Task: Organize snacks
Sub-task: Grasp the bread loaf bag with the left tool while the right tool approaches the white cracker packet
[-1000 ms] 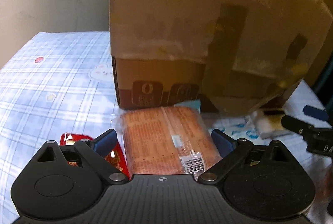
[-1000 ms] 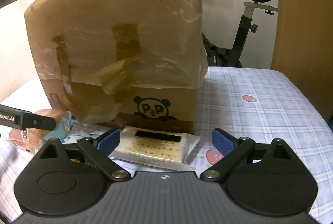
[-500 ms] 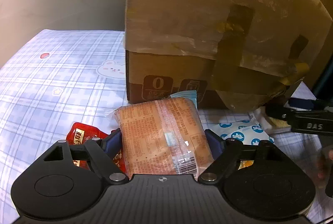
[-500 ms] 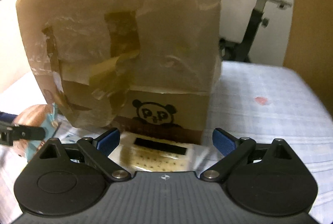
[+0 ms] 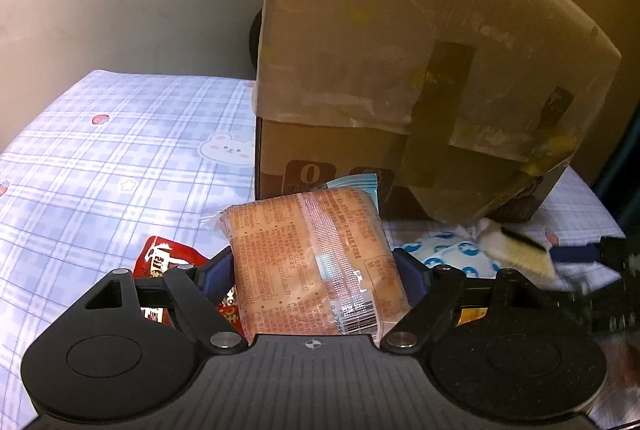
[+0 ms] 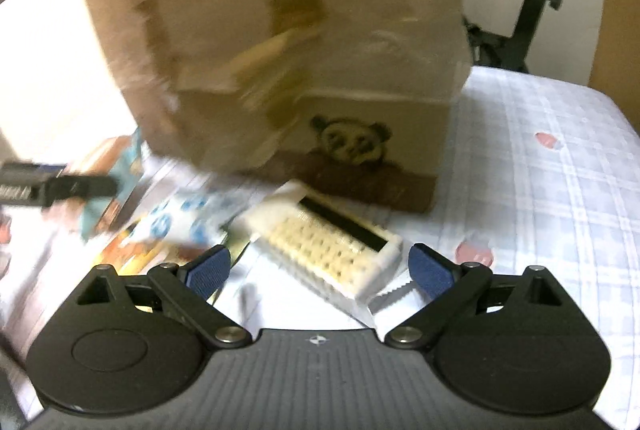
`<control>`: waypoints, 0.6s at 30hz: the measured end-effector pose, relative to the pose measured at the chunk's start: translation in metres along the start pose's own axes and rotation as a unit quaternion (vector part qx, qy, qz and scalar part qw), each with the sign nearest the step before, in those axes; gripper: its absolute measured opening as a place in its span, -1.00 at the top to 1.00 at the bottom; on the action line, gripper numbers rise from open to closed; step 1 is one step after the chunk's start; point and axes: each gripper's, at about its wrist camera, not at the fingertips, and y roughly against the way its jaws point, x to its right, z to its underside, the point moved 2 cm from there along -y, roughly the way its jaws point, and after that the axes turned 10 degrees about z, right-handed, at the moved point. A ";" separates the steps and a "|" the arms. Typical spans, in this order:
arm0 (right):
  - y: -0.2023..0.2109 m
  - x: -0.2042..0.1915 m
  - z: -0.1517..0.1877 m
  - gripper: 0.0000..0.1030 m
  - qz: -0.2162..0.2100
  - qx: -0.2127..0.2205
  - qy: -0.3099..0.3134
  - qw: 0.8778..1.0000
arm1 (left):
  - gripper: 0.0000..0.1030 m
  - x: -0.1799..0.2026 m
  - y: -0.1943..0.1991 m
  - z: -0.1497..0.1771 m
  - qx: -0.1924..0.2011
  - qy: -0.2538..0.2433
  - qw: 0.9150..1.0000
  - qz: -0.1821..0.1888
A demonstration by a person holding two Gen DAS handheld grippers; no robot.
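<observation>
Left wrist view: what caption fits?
Left gripper clamps an orange snack pack before a taped cardboard box.

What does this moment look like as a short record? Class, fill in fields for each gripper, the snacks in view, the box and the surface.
left gripper: shut on the orange snack pack
right gripper: open, the cream cracker pack between its fingers, not gripped
other snacks: red packet beside the left gripper; white-and-blue packet between the two packs
cardboard box: taped flap hanging over its front, just behind the snacks
surface: blue checked cloth
image quality: right wrist view blurred
</observation>
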 end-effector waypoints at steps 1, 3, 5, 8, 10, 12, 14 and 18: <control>0.003 -0.003 0.001 -0.90 -0.008 -0.005 0.009 1.000 | -0.61 0.001 0.002 0.000 0.002 -0.001 1.000 0.001; 0.009 -0.010 0.003 -0.87 -0.011 0.002 0.038 0.999 | -0.61 0.003 0.006 0.000 0.005 -0.005 1.000 0.000; 0.009 -0.014 0.002 -0.87 0.007 0.017 0.068 0.997 | -0.61 0.004 0.010 0.000 0.007 -0.008 1.000 -0.002; 0.002 -0.015 -0.006 -0.86 0.026 0.031 0.079 0.996 | -0.61 0.006 0.012 0.001 0.010 -0.013 1.000 -0.002; -0.010 -0.016 -0.011 -0.81 0.030 0.028 0.079 0.996 | -0.61 0.007 0.013 0.002 0.015 -0.017 1.000 -0.004; -0.022 -0.016 -0.016 -0.59 0.034 0.013 0.076 0.996 | -0.61 0.008 0.013 0.003 0.017 -0.018 1.000 -0.005; -0.032 -0.013 -0.015 -0.55 0.032 0.001 0.072 0.997 | -0.61 0.008 0.015 0.003 0.019 -0.018 1.000 -0.005; -0.031 -0.011 -0.010 -0.42 0.039 0.015 0.057 0.997 | -0.61 0.006 0.018 0.005 0.022 -0.004 1.000 -0.006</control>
